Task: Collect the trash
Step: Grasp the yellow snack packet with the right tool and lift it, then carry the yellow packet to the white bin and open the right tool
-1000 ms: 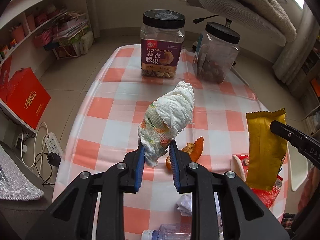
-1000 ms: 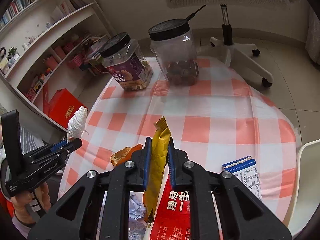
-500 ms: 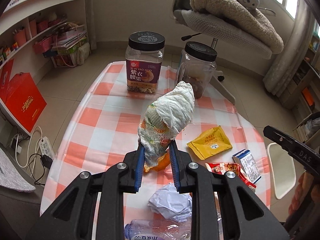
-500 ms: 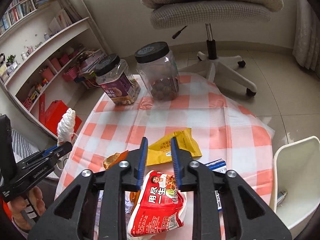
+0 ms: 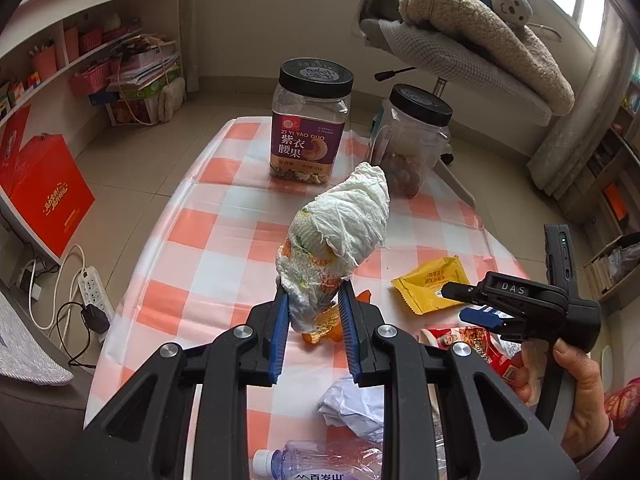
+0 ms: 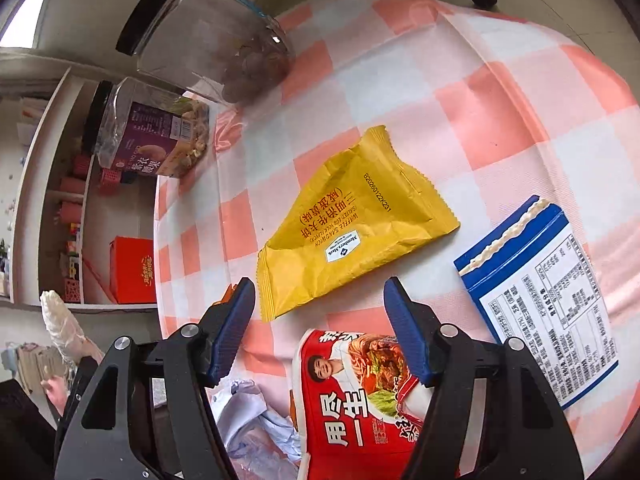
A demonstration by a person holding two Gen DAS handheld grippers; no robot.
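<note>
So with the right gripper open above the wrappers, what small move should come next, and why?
Probably lower the right gripper onto the red instant-noodle wrapper and close. Its fingers stand wide apart, empty, with that wrapper directly beneath; the left gripper already clamps the crumpled white tissue wad.

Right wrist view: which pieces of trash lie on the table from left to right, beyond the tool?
Crumpled white paper → yellow snack wrapper → blue and white packet. The red noodle wrapper sits below the yellow one, overlapping in order, so it is left out.
</note>
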